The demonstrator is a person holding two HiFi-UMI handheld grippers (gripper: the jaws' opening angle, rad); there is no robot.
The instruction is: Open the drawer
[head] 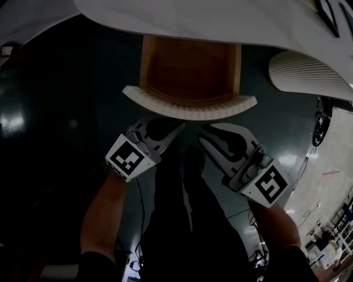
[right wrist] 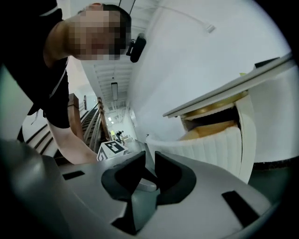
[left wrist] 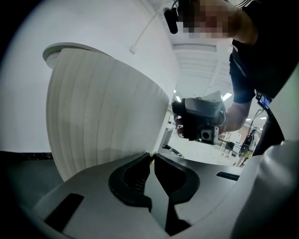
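The drawer (head: 190, 69) stands pulled out from under a white top, and its wooden inside (right wrist: 210, 128) shows bare. Its curved, ribbed white front (head: 190, 107) faces me. My left gripper (head: 175, 125) sits just below that front, left of centre. In the left gripper view its tips (left wrist: 150, 154) meet beside the ribbed front (left wrist: 103, 121), gripping nothing that I can see. My right gripper (head: 203, 132) hovers just right of it. Its jaws (right wrist: 149, 156) are almost together with only a slit between them, short of the front (right wrist: 205, 149).
The white top (head: 220, 16) overhangs the drawer. A second ribbed white curved body (head: 309, 74) stands at the right. Cables (head: 317, 126) lie on the dark floor beyond it. My legs are directly below the grippers.
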